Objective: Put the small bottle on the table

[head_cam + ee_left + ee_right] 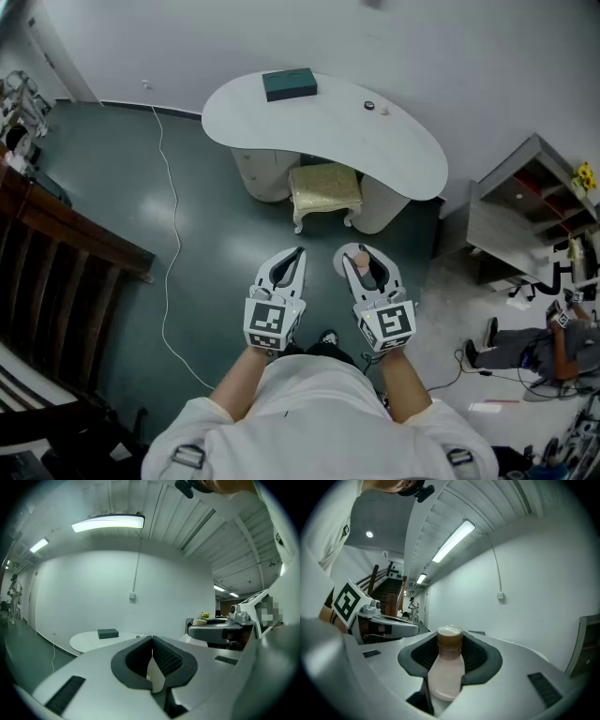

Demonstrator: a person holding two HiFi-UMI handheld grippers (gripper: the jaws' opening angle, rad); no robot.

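A small pale bottle (446, 667) with a brownish cap sits between the jaws of my right gripper (449, 660), which is shut on it; in the head view the bottle (362, 262) shows as a pinkish cap inside the right gripper (367, 269). My left gripper (287, 265) hangs beside it, jaws together with nothing between them; in its own view the left gripper (152, 660) has its pads touching. Both are held close to the body, well short of the white kidney-shaped table (394, 141), seen far off as the table (89, 641) in the left gripper view.
On the table lie a dark green box (290, 84) and two small objects (376, 107). A cream stool (324, 190) stands under it. A white cable (172, 234) runs over the dark floor. A wooden railing (66, 253) is at left, grey shelves (534, 202) at right.
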